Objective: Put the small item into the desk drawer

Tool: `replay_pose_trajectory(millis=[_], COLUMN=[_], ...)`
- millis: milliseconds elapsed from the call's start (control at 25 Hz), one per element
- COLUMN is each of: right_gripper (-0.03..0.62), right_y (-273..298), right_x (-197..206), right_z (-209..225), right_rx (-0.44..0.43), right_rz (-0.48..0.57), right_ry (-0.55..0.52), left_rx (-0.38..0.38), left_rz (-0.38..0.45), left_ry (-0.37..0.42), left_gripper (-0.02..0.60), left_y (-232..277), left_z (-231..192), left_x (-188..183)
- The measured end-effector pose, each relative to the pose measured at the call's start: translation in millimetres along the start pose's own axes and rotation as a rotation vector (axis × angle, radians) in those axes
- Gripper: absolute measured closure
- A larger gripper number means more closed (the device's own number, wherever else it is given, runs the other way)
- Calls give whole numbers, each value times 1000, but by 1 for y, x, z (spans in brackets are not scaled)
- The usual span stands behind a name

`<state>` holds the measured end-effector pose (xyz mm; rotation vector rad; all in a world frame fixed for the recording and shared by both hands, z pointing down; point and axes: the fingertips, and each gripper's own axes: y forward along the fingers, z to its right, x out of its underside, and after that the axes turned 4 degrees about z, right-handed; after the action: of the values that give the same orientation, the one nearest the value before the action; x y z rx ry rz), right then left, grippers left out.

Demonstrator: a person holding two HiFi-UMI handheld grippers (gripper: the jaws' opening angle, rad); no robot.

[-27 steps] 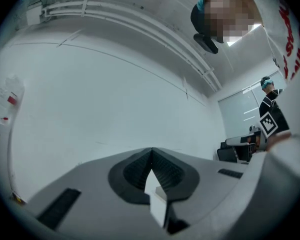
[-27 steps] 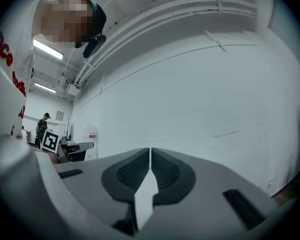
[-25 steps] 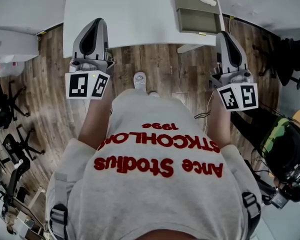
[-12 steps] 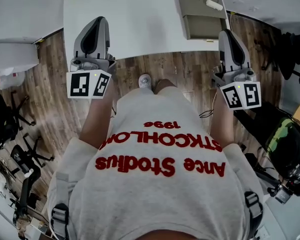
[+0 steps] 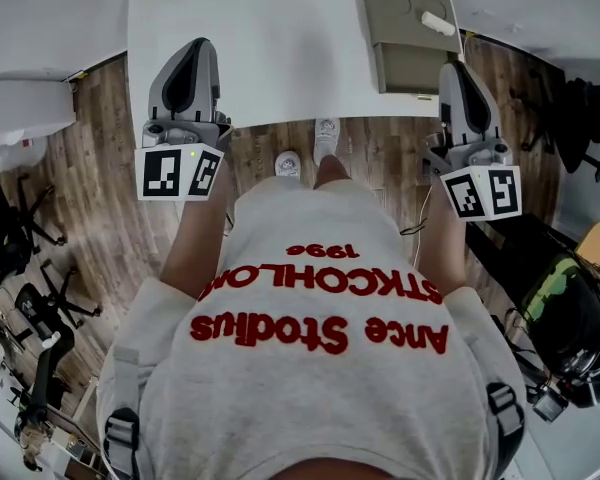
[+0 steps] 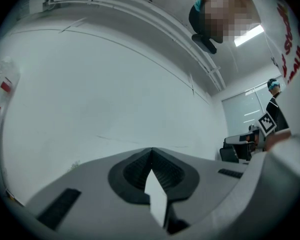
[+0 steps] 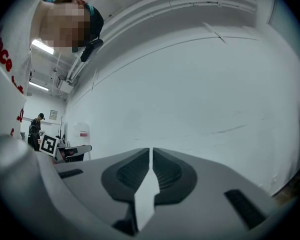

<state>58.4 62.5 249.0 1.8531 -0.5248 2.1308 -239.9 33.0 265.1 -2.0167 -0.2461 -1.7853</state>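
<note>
So here we're standing at the near edge of the white desk (image 5: 280,38), looking straight down over our own grey sweatshirt (image 5: 320,368), and nothing's been picked up yet. In the head view the left gripper (image 5: 185,76) is left of centre and the right gripper (image 5: 463,98) is right of centre. Both are held up in front of us at the desk edge with their noses tipped upward, which is why each gripper view shows only wall and ceiling past the jaws and no desk at all. Reads to us like a ready pose rather than a reach. Both pairs of fingers are pressed together with nothing between them. In the left gripper view the ribbed pads (image 6: 132,171) meet along a thin seam, and it's the same story for the pads (image 7: 167,171) in the right gripper view. The small item (image 5: 438,23), a little white cylinder-ish thing, is in the upper right of the frame, lying on top of an olive-grey drawer unit (image 5: 395,13) near its right edge. The drawer (image 5: 412,68) just below it in the picture looks pulled out toward us, though we can't say for sure from this angle. The item is much nearer the right gripper, so we'd guess that one does the grab. It would have to tip down and open up first. With the drawer sitting right next to the item, the drop should be a short hop.
</note>
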Motion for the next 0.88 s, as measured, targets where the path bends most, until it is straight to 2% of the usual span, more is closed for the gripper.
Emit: replay_pose_trajectory(millis=[360, 880], right_gripper=[583, 582], right_y=[41, 105], right_x=[-5, -9], right_z=[36, 116], right_rx=[-59, -159], right_rz=[34, 36], right_ry=[14, 41], left_rx=[-64, -150], left_rz=[25, 24], left_ry=[48, 82], left_gripper=[575, 575], left_y=[34, 115], left_z=[-8, 0], left_x=[-7, 12])
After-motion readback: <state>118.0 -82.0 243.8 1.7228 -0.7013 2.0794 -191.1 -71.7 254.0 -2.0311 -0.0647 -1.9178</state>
